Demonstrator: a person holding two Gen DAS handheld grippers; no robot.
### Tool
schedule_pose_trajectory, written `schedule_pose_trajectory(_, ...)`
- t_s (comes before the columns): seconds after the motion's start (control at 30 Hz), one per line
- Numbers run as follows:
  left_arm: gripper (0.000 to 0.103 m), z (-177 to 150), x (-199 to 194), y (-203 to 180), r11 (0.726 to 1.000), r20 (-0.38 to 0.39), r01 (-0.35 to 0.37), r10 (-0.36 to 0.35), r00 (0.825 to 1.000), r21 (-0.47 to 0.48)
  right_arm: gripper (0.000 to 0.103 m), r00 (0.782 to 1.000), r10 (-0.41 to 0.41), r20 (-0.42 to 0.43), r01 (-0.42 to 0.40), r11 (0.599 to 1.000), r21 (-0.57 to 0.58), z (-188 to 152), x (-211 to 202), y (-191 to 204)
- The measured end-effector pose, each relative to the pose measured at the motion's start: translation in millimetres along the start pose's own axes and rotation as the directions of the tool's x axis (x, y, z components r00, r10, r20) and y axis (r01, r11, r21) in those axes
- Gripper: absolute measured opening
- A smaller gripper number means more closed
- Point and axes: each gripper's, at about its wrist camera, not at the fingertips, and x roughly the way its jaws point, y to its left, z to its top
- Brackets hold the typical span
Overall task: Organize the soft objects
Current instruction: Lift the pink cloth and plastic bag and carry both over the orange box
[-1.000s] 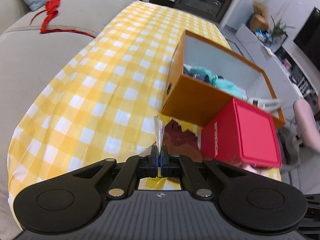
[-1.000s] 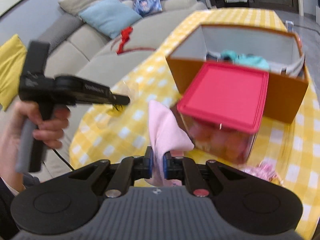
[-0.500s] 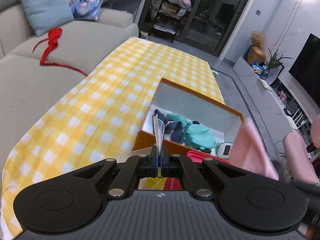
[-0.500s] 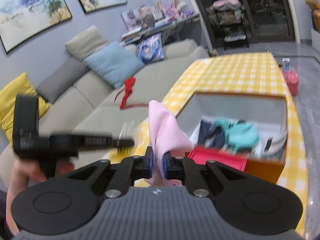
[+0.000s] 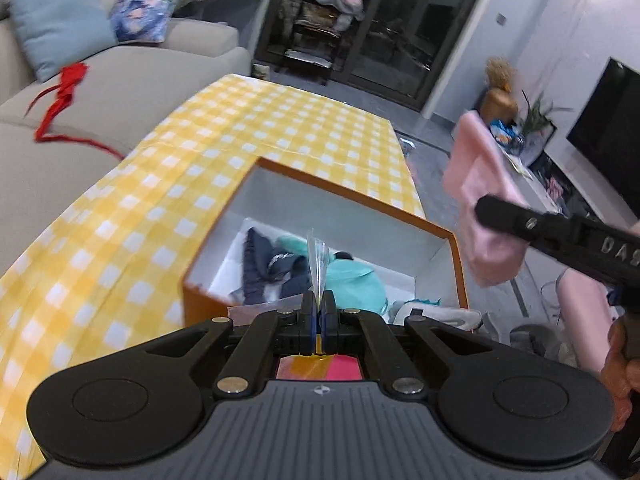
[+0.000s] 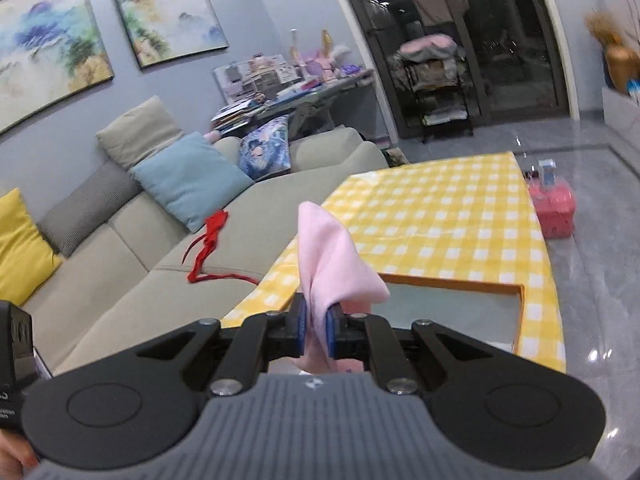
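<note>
An orange box (image 5: 224,216) with white inner walls stands open on the yellow checked table (image 5: 120,216). Inside lie a dark blue garment (image 5: 260,264), a teal one (image 5: 352,280) and a white-grey item (image 5: 440,316). My left gripper (image 5: 319,320) is shut on a thin clear plastic bag (image 5: 318,264), held above the box's near edge. My right gripper (image 6: 315,330) is shut on a pink cloth (image 6: 332,256), held high over the box (image 6: 452,284). The pink cloth also shows in the left wrist view (image 5: 484,208), to the right of the box.
A grey sofa (image 6: 132,264) with cushions and a red ribbon (image 6: 208,240) runs along the table's left side. A red lid (image 5: 320,368) shows under my left gripper. A pink basket (image 6: 554,212) stands on the floor at the right.
Both grippers have risen. The left one has moved from beside the red container to above the box. The right one has lifted the pink cloth up over the box.
</note>
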Motion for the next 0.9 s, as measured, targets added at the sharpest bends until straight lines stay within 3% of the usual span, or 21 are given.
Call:
schedule_pose_trajectory(0.1,0.001,4.4,16.8,-5.9,0.996,-0.004,0.087,-0.087,0.996,0.020,0.009,0.998,0.055,-0.002,-0.055,0.992,0.109,1.9,17.1,-27.2)
schedule_pose_trajectory(0.2,0.001,15.1,38.2,-10.8,0.996,-0.006,0.092,-0.092,0.996,0.023,0.009,1.000,0.022,-0.016,-0.020,0.993,0.121,-2.3,36.7,-42.8)
schedule_pose_trajectory(0.43,0.002,28.6,86.3,-19.4,0.992,-0.038,0.128,-0.128,0.991,-0.023,0.009,0.995,-0.029,-0.094,0.056,0.953,0.299,-27.5,73.4,-85.8)
schedule_pose_trajectory(0.5,0.002,26.7,93.9,-26.5,0.986,-0.034,0.163,-0.164,0.986,-0.020,0.009,0.994,-0.026,-0.109,0.054,0.963,0.263,-30.9,73.1,-88.6)
schedule_pose_trajectory(0.6,0.003,24.0,108.2,-36.2,0.983,-0.044,0.181,-0.182,0.982,-0.013,0.009,0.984,-0.132,-0.123,0.150,0.978,0.148,-35.0,73.9,-92.8)
schedule_pose_trajectory(0.73,0.006,17.4,124.4,-42.8,0.992,-0.058,0.125,-0.126,0.990,-0.009,0.009,0.985,-0.141,-0.102,0.159,0.968,0.193,-38.0,82.2,-108.0)
schedule_pose_trajectory(0.87,0.014,16.7,142.2,-52.0,0.996,-0.095,0.094,-0.092,0.991,0.010,0.009,0.959,-0.276,-0.067,0.283,0.948,0.149,-45.6,71.9,-106.0)
schedule_pose_trajectory(0.9,0.020,15.6,145.0,-55.2,0.997,-0.098,0.076,-0.073,0.992,0.024,0.009,0.955,-0.289,-0.068,0.296,0.944,0.145,-45.3,69.9,-102.6)
